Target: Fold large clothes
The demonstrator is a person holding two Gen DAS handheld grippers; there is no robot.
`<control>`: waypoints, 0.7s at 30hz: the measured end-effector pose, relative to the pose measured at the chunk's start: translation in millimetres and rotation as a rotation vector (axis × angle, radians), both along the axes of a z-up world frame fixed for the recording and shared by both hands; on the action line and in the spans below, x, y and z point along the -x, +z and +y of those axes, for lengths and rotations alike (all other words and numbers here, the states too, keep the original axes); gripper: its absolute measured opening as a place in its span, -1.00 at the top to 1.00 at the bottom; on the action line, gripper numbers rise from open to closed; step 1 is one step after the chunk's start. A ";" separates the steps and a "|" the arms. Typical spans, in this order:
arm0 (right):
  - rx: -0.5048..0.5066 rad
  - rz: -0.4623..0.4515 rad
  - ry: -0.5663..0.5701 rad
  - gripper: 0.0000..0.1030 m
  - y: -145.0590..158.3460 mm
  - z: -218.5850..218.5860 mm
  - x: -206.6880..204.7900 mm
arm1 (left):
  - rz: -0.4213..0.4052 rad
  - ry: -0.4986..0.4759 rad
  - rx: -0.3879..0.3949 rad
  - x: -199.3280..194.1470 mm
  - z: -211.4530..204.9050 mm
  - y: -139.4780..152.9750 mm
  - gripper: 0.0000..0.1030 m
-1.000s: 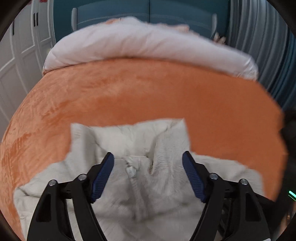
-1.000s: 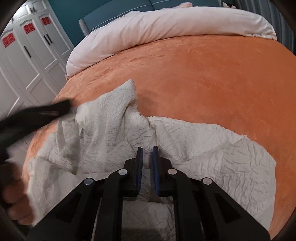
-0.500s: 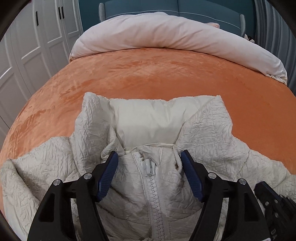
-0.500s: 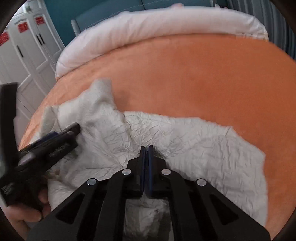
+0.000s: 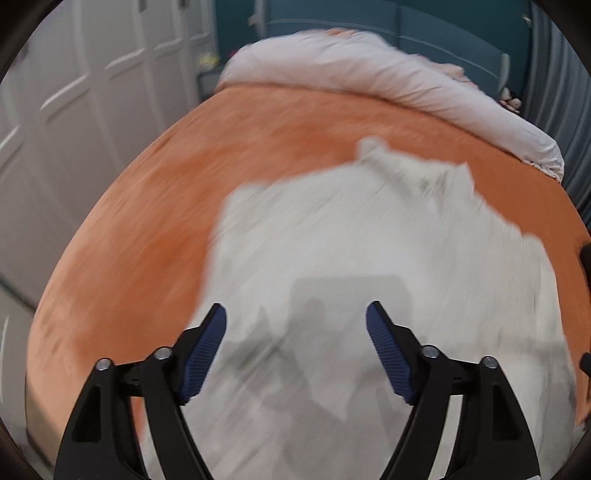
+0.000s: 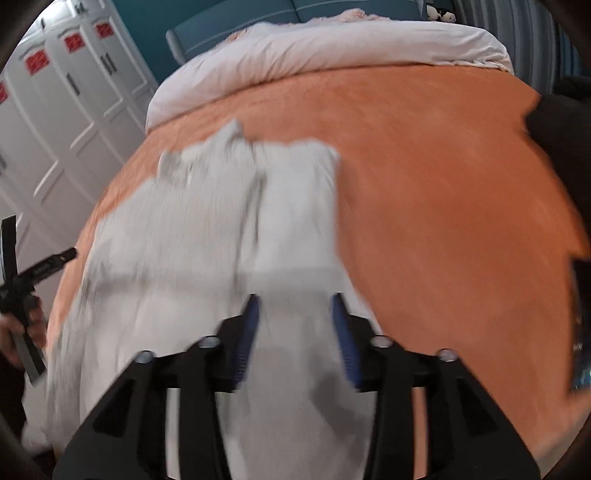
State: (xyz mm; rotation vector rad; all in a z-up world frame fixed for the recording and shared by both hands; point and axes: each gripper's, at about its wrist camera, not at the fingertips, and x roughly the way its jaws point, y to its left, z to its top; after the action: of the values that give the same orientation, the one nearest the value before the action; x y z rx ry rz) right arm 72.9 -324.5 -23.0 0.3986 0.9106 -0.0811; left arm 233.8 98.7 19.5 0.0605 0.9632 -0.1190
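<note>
On the orange bedspread [image 5: 295, 147] a white padded jacket [image 5: 369, 240] is spread, its crinkled fabric covering the near part of the bed and reaching toward the middle. Both views are blurred by motion, so finer details of the garment cannot be made out. At the head of the bed a pale folded duvet [image 6: 332, 48] is seen, lying across the bedspread's far edge, with a teal headboard [image 6: 258, 14] behind it and white wardrobe doors [image 6: 66, 92] to the left.

The left gripper [image 5: 295, 347] is held above the jacket with its blue-padded jaws set wide apart. Nothing is gripped between them; only the fabric below is seen through the gap. Its jaws have just been opening further.

The right gripper [image 6: 293, 336] is held over the jacket's near right part. Its jaws have just been opening from a closed state and are now parted about halfway. White fabric is seen between the pads, but no pinch on it can be made out.

In the right wrist view, the left gripper's black frame is seen at the left edge, held in the person's hand [image 6: 22, 325], beside the jacket's left side.
</note>
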 end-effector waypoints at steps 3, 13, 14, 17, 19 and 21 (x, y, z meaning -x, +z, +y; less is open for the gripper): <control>-0.012 0.063 0.024 -0.13 0.5 1.7 69.2 | 0.068 0.034 -0.023 50.6 55.9 -3.9 -0.54; -0.184 0.209 0.139 -0.28 -33.3 42.9 182.6 | 0.328 0.087 0.192 178.7 134.6 -49.1 -0.58; -0.204 0.215 0.149 -0.28 -38.0 49.3 185.5 | 0.285 0.065 0.173 186.4 131.3 -46.1 -0.58; -0.179 0.189 0.173 -0.31 -38.7 64.3 184.4 | 0.284 0.037 0.179 193.4 125.7 -45.3 -0.47; -0.169 0.189 0.182 0.17 -37.4 68.8 180.7 | 0.286 0.012 0.204 195.8 119.4 -44.3 0.04; -0.162 0.185 0.189 0.59 -35.5 68.5 177.5 | 0.292 0.000 0.215 194.1 114.5 -40.9 0.40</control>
State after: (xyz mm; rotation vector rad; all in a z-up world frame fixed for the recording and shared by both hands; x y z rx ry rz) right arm -104.6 -256.0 -58.5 0.4579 1.1376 0.1322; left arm 39.6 213.2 -21.4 -0.1589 1.2362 -0.2357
